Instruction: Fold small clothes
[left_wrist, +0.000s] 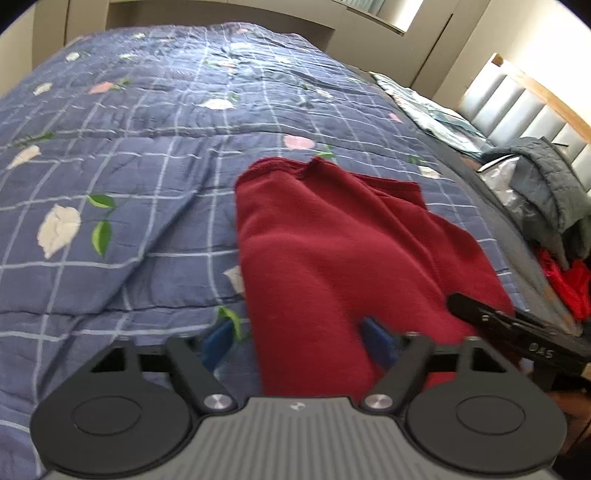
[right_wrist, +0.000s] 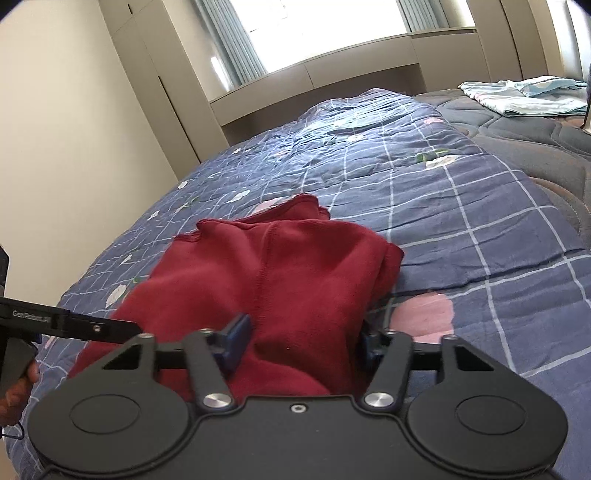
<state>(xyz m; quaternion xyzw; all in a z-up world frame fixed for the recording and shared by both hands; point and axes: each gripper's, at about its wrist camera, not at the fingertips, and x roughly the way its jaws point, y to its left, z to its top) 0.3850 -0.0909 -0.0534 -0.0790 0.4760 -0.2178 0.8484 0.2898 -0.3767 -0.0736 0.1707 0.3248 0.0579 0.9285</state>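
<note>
Both grippers, left (left_wrist: 295, 339) and right (right_wrist: 299, 341), are seen half open astride the red garment (left_wrist: 332, 251); cloth is spread toward twelve o'clock; whether it is pinched cannot be told.

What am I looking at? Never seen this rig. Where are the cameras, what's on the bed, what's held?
No robot: a person holds hand-operated tongs in each hand, each with a fisheye camera looking along its fingers. One picture is from the left tongs, the other from the right tongs. A red garment lies partly folded on a blue checked bedspread, with a grey jacket heaped beside. The right tongs seem to pinch its near edge. The left tongs straddle it, one pad clear of the cloth.
</note>
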